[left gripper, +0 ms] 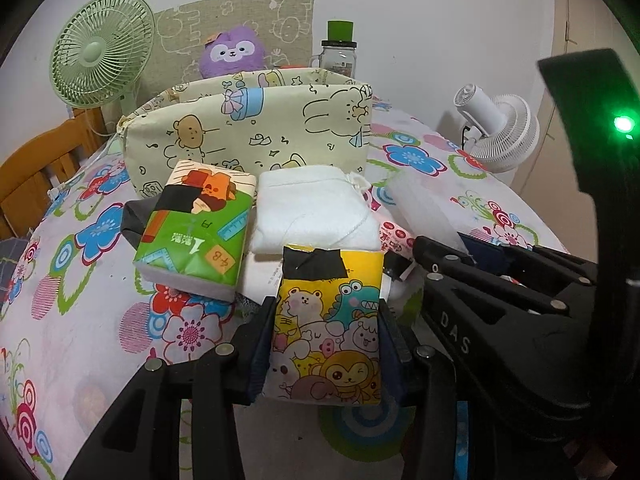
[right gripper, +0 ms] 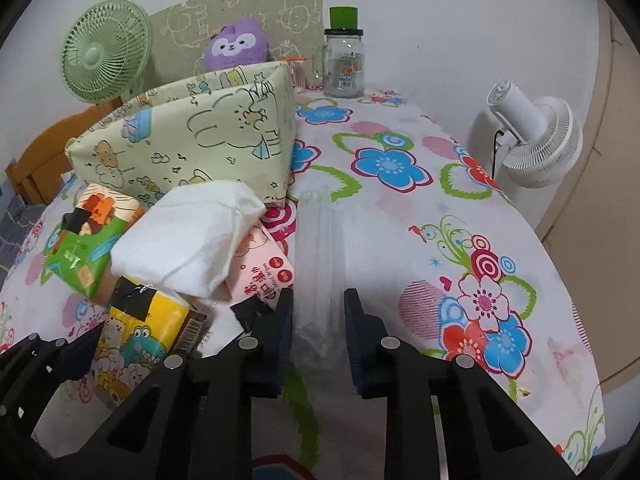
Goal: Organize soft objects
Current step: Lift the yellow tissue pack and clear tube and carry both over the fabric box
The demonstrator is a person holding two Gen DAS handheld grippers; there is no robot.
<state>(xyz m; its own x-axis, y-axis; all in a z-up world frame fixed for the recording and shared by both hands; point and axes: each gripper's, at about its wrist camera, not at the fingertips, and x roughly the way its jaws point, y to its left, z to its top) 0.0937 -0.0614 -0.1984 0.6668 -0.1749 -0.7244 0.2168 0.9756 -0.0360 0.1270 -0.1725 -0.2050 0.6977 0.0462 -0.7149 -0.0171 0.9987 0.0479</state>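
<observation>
My left gripper (left gripper: 326,344) is shut on a yellow cartoon tissue pack (left gripper: 328,328) with black tape across its top, pads pressing both sides. Beyond it lie a green tissue pack (left gripper: 196,228), a white cloth pouch (left gripper: 312,208) and a pink pack (right gripper: 264,272), piled in front of a pale yellow fabric storage bin (left gripper: 248,128). To the right of the pile, my right gripper (right gripper: 318,320) is shut on the near end of a long clear plastic pack (right gripper: 318,240) that lies on the floral tablecloth (right gripper: 400,220).
A purple plush toy (left gripper: 232,52) sits behind the bin. Against the wall stand a green fan (left gripper: 100,52) and a glass jar (left gripper: 338,56) with a green lid. A white fan (left gripper: 500,132) stands off the table's right edge, a wooden chair (left gripper: 36,168) at the left.
</observation>
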